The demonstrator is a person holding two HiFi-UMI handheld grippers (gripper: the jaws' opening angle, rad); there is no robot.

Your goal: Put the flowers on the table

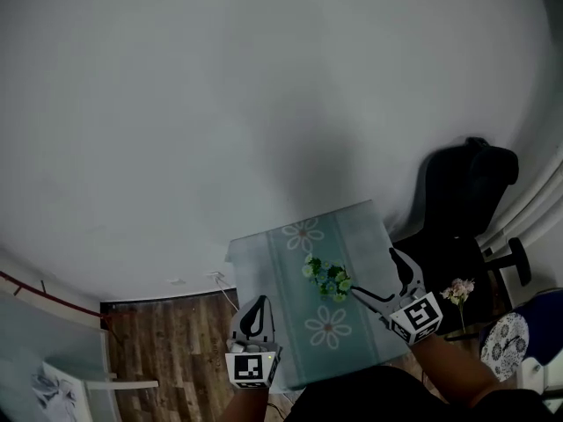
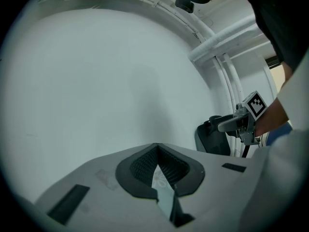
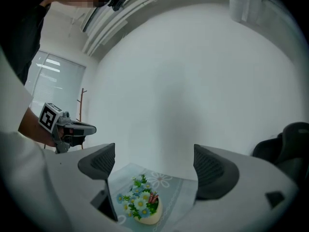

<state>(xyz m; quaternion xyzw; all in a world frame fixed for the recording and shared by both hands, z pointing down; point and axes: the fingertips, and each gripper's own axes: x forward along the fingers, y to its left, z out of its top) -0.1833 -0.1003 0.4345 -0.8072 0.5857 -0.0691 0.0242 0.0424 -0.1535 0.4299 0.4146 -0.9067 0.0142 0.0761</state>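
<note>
Flowers [image 1: 328, 280] are sitting mid-table [image 1: 290, 332] on the daisy cloth, in a little cream egg-shaped pot [image 3: 145, 219]. The right gripper [image 1: 374, 275] is at about 3 o'clock from them, just beside, with its jaws spread wide and nothing between them but a look down at the flowers [image 3: 140, 202]. The left gripper [image 1: 255, 310] is at roughly 8 o'clock by the table edge, jaws pressed together at the tips, empty. A black chair [image 1: 466, 192] stands at 2 o'clock, and a pink sprig [image 1: 459, 290] is off at 3.
</note>
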